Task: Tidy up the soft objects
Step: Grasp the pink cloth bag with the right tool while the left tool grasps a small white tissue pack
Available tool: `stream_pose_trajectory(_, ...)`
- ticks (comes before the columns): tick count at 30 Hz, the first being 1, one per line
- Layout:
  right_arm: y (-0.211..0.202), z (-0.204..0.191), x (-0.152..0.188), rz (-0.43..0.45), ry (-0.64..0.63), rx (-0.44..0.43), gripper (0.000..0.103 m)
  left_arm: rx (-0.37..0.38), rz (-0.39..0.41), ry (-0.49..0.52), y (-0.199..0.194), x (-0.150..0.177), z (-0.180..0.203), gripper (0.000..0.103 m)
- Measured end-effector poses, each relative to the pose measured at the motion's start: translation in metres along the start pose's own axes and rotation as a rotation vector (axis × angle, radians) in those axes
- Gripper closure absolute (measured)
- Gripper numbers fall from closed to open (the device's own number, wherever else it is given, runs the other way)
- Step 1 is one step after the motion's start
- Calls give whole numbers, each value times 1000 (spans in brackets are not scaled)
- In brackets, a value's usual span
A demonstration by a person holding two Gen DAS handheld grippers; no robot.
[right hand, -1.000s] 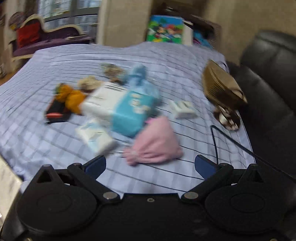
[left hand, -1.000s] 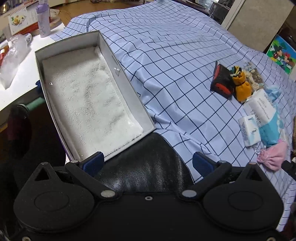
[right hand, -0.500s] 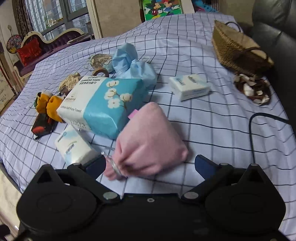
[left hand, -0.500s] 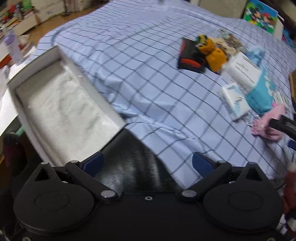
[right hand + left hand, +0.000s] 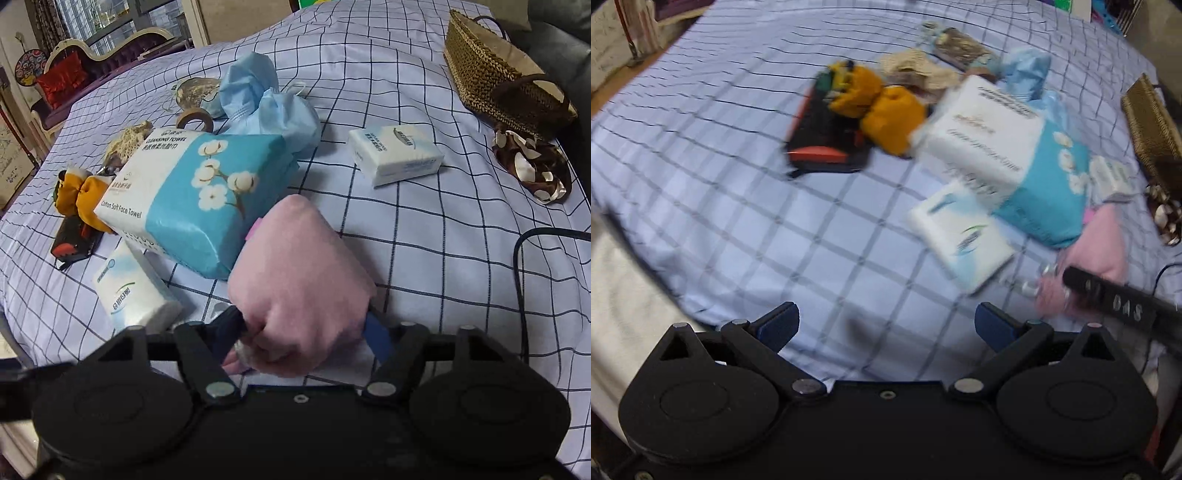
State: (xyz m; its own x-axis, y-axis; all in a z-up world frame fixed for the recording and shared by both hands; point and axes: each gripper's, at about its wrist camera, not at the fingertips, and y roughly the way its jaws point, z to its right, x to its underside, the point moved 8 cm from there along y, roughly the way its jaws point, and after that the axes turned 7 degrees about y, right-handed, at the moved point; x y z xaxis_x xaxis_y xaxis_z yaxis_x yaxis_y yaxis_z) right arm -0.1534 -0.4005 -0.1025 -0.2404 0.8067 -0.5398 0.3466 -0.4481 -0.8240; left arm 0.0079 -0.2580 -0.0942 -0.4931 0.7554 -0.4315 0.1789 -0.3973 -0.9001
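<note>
Ornate sofa [image 5: 92, 55] beside window [image 5: 110, 18].

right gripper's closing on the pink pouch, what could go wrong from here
The right gripper is closing on the pink pouch only at its gathered near end, so the soft fabric may slip out on lifting. The pouch leans against the blue face towel pack, which could be dragged or tipped. The black cable lies close by and might snag.

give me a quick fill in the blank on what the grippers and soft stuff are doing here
The right gripper is closed on the ____ pouch.
The left gripper is open and holds ____.
The face towel pack is white and ____.
The woven basket lies on the checked ____.

Missing: pink; nothing; blue; sheet
</note>
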Motion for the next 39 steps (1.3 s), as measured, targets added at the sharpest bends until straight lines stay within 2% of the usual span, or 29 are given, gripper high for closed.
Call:
stream_pose_trajectory(4, -8, 10, -6, 14, -4, 28, 48, 59, 23, -29, 13, -15, 16, 5)
stream_pose_trajectory(7, -6, 14, -8, 10, -26, 39, 48, 73, 18, -44, 24, -25, 22, 5)
stream_pose_trajectory(8, -5, 15, -8, 6, -29, 40, 45, 75, 11, -55, 28, -27, 23, 5)
stream_pose_trajectory(11, -2, 17, -8, 22, -41, 75, 23, 95, -29, -69, 42, -31, 24, 5)
stream_pose_trajectory(15, 4, 19, -6, 31, -52, 101, 10, 124, -64, -82, 60, -32, 26, 4)
stream_pose_trajectory(17, 6, 18, -6, 31, -47, 101, 6, 138, -44, -79, 59, -36, 27, 13)
stream_pose_trajectory(18, 7, 17, -6, 27, -46, 101, 6, 141, -33, -68, 57, -37, 28, 24)
stream_pose_trajectory(19, 9, 16, -5, 23, -46, 102, 6, 148, -23, -54, 54, -37, 28, 41)
stream_pose_trajectory(20, 11, 14, -4, 21, -49, 102, 6, 168, -10, -43, 49, -38, 28, 43)
stream_pose_trajectory(22, 14, 11, -3, 25, -57, 110, 11, 203, -8, -39, 41, -38, 25, 54)
stream_pose_trajectory(24, 17, 8, 0, 3, -61, 93, 32, 225, -15, -49, 36, -34, 17, 63)
stream_pose_trajectory(27, 13, 7, 1, -10, -56, 101, 40, 244, -28, -79, 28, -25, 1, 73)
stream_pose_trajectory(28, 10, 7, 1, -16, -57, 103, 41, 236, -33, -84, 25, -21, -5, 77)
stream_pose_trajectory(31, 2, 11, 6, -43, -61, 135, 44, 185, -32, -102, 18, -12, -29, 80)
stream_pose_trajectory(34, -6, 14, 13, -73, -63, 151, 45, 148, -18, -136, 16, -9, -53, 94)
stream_pose_trajectory(39, -18, 10, 26, -102, -91, 146, 46, 133, -30, -209, 20, -4, -84, 93)
